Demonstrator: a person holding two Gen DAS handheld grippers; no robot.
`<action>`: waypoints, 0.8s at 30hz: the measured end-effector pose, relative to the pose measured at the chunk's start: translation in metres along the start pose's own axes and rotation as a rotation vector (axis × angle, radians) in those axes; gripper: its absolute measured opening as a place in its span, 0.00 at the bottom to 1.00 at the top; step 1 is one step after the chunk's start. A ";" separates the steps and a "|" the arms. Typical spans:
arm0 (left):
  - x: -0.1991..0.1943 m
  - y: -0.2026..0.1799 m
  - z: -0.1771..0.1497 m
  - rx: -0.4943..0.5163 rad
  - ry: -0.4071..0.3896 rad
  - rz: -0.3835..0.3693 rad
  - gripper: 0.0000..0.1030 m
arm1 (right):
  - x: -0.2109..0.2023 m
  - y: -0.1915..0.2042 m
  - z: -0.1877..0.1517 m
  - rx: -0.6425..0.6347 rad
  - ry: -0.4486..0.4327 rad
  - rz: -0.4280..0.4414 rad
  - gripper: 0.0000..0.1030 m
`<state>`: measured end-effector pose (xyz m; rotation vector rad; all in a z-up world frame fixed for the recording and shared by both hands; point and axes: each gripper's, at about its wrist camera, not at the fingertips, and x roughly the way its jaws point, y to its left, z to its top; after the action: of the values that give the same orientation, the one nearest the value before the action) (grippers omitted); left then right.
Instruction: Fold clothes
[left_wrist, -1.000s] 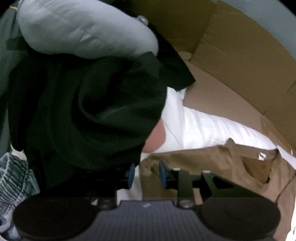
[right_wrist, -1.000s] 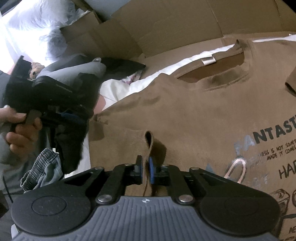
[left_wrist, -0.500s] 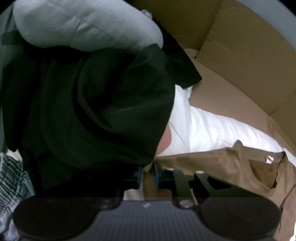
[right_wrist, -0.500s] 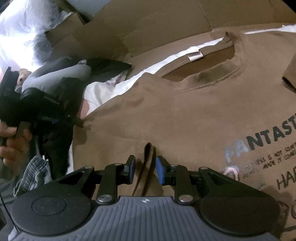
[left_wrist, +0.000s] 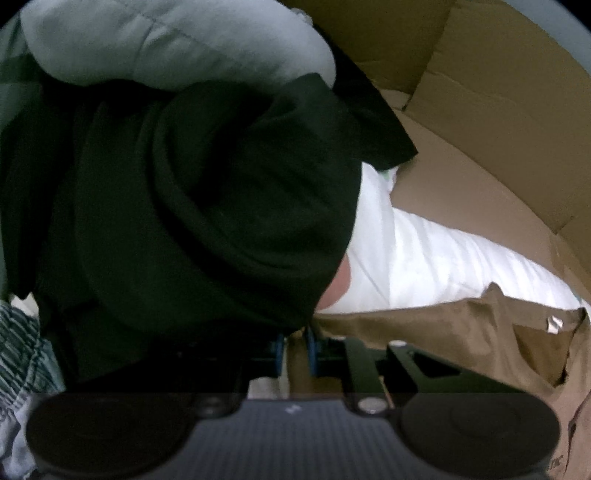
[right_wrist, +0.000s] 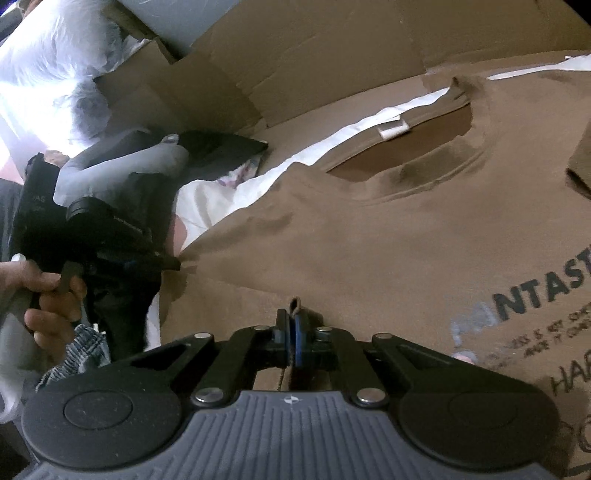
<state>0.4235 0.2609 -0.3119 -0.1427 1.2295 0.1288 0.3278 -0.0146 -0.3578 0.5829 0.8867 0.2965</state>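
A brown T-shirt (right_wrist: 369, 240) with dark print lies flat, front up, its collar and white label (right_wrist: 393, 129) at the far side. My right gripper (right_wrist: 291, 326) is shut on a small raised fold of the shirt near its left side. In the left wrist view, my left gripper (left_wrist: 295, 345) is shut on the edge of the brown T-shirt (left_wrist: 461, 332), with brown cloth between the blue pads. The right wrist view shows that left gripper (right_wrist: 173, 263) at the shirt's left edge, held by a hand (right_wrist: 48, 295).
A dark green garment (left_wrist: 203, 203) and a grey padded one (left_wrist: 166, 44) are heaped left of the shirt, close over my left gripper. A white sheet (left_wrist: 443, 266) lies under the shirt on cardboard (right_wrist: 314, 55). Striped cloth (left_wrist: 18, 350) sits at the far left.
My left gripper came down onto the shirt's edge and closed on it. My right gripper opened around the raised fold, then shut on it again.
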 end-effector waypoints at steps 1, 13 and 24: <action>0.000 -0.001 0.000 0.003 -0.001 0.006 0.13 | -0.001 0.000 0.000 -0.001 -0.004 -0.004 0.00; 0.001 -0.006 0.006 -0.022 0.012 0.026 0.16 | -0.003 0.000 0.000 -0.041 -0.005 -0.058 0.00; -0.046 0.001 -0.016 -0.052 -0.123 -0.041 0.27 | -0.001 -0.006 -0.003 -0.010 0.017 -0.066 0.00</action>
<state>0.3929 0.2584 -0.2735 -0.2022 1.1004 0.1318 0.3245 -0.0190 -0.3626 0.5419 0.9189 0.2467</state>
